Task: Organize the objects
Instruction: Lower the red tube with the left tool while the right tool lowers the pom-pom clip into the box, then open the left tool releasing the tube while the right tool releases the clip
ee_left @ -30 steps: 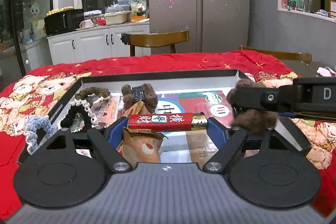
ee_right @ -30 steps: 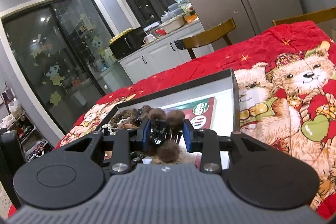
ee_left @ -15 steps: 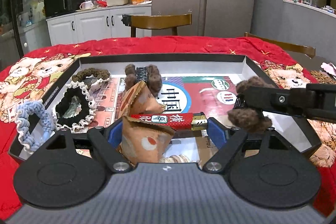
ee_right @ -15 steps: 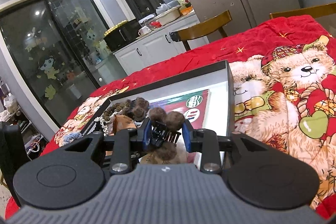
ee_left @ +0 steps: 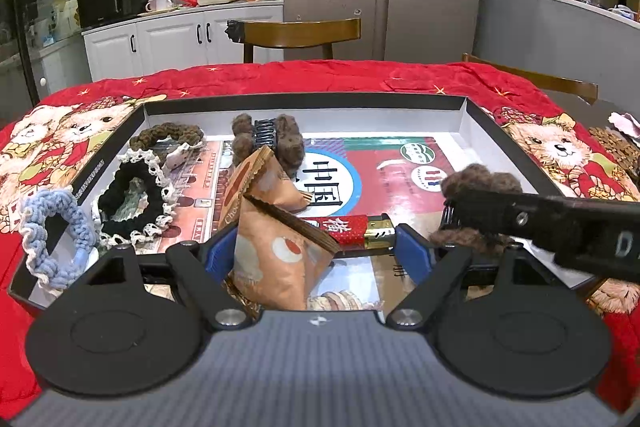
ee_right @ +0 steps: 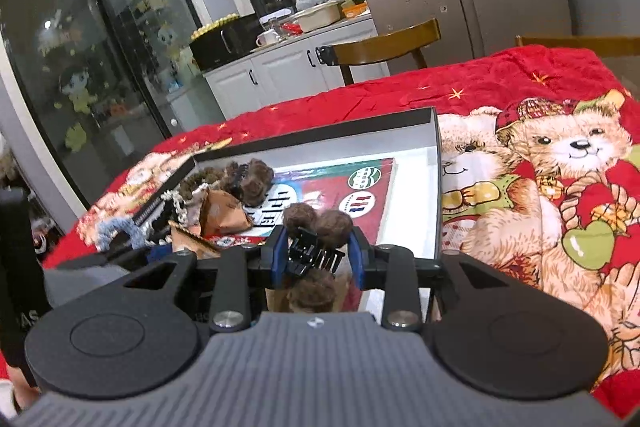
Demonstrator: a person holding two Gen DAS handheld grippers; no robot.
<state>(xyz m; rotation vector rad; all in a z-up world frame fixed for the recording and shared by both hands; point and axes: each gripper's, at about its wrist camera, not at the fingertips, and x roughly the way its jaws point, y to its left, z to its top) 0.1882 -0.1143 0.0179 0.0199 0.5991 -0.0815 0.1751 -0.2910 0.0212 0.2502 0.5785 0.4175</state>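
Both claws are loaded over the open box.

Your right claw (ee_right: 319, 251) grips a brown pom-pom hair clip (ee_right: 318, 227) over the near right part of the black-rimmed box (ee_left: 476, 115), and its jaws are easing apart with the clip between them. Your left claw (ee_left: 316, 251) clenches a red lighter (ee_left: 352, 229) crosswise, low over the box's near edge, just behind an orange snack packet (ee_left: 276, 259). Far left in the box lie three scrunchies (ee_left: 132, 199) and a second pom-pom clip (ee_left: 266, 139).
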